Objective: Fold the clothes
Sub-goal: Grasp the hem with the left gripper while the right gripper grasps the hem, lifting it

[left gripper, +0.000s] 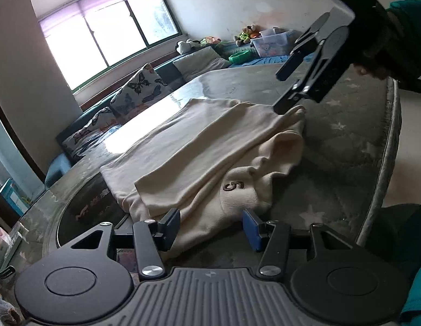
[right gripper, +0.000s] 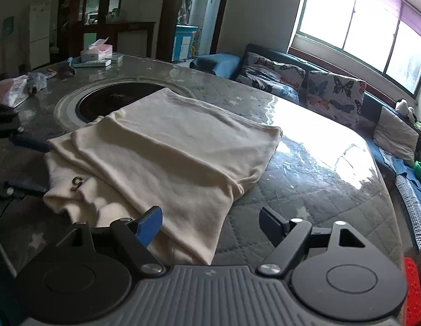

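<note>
the cream garment (right gripper: 167, 146) lies partly folded across the middle of both frames, one flat panel laid over a rumpled layer that carries a stitched "5" (left gripper: 232, 186). it looks like soft, light knit: it should drape and bunch instead of holding a crease, and a single layer could slide over the one beneath. the best holds are probably the doubled edges and corners, such as the lower hem near the bottom centre of the right wrist view, pinching through all the layers there.

the left gripper (left gripper: 211, 228) sits at the bottom of its own frame with its jaws partly apart, cloth between them but not pressed. the right gripper (right gripper: 210, 224) has its jaws wide, the garment's corner just inside the blue pad, nothing clamped.

the surface (right gripper: 305, 184) is a quilted grey cover under glossy clear sheeting, glaring under the window (right gripper: 373, 21) at upper right; a dark round inset (right gripper: 112, 102) shows past the cloth. butterfly cushions (right gripper: 332, 95) line a bench at right, a tissue box (right gripper: 96, 51) sits upper left.
</note>
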`<state>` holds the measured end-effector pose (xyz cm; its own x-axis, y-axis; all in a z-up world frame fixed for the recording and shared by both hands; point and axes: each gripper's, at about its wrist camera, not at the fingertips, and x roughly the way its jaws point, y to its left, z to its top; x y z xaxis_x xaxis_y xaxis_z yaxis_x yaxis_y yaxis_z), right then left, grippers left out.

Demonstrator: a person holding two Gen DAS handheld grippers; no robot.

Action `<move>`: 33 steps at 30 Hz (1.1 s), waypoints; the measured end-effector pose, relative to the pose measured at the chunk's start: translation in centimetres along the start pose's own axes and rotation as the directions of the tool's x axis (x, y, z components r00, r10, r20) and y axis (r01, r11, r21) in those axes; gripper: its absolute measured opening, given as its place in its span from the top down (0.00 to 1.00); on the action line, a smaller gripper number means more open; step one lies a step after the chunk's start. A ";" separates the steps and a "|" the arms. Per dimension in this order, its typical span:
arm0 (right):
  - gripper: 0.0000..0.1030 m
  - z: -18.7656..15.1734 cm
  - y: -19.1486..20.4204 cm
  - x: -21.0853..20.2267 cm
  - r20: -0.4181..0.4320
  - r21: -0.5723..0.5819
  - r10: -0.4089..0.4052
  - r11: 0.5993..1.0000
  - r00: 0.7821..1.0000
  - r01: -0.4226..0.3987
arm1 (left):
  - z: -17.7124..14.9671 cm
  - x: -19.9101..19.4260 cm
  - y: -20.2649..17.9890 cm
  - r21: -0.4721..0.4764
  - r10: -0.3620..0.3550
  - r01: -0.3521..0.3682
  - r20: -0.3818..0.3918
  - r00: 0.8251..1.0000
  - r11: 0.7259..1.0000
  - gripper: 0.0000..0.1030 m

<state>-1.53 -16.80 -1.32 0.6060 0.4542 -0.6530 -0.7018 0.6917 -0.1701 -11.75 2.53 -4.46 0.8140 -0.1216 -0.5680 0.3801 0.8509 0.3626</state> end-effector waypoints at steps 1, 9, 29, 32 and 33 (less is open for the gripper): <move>0.22 -0.1 0.1 -0.2 -0.003 -0.009 0.002 1.000 1.000 -0.002 | 0.0 0.0 0.1 -0.001 -0.007 0.007 0.003 1.000 1.000 0.47; 0.22 -0.9 1.0 -1.4 -0.004 -0.083 0.042 0.996 0.999 -0.043 | -0.2 0.5 0.0 0.024 -0.033 0.033 0.010 0.999 0.999 0.47; 0.27 -1.6 4.8 -1.4 -0.006 -0.302 0.126 0.946 0.992 -0.122 | 2.8 2.3 3.4 -0.183 -0.058 0.075 0.096 0.994 0.980 0.89; 0.35 -1.0 5.3 -0.6 0.006 -0.315 0.136 0.941 0.991 -0.127 | 3.4 2.9 4.2 -0.222 -0.062 0.082 0.096 0.993 0.971 0.89; 0.37 -0.9 5.4 -0.2 0.004 -0.310 0.136 0.942 0.991 -0.128 | 3.4 3.0 4.4 -0.232 -0.062 0.082 0.095 0.994 0.969 0.89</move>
<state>-5.77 -13.60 -2.78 0.5066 0.5460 -0.6672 -0.8547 0.4196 -0.3056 -6.15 4.20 -2.09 0.8270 -0.2216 -0.5168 0.3333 0.9334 0.1332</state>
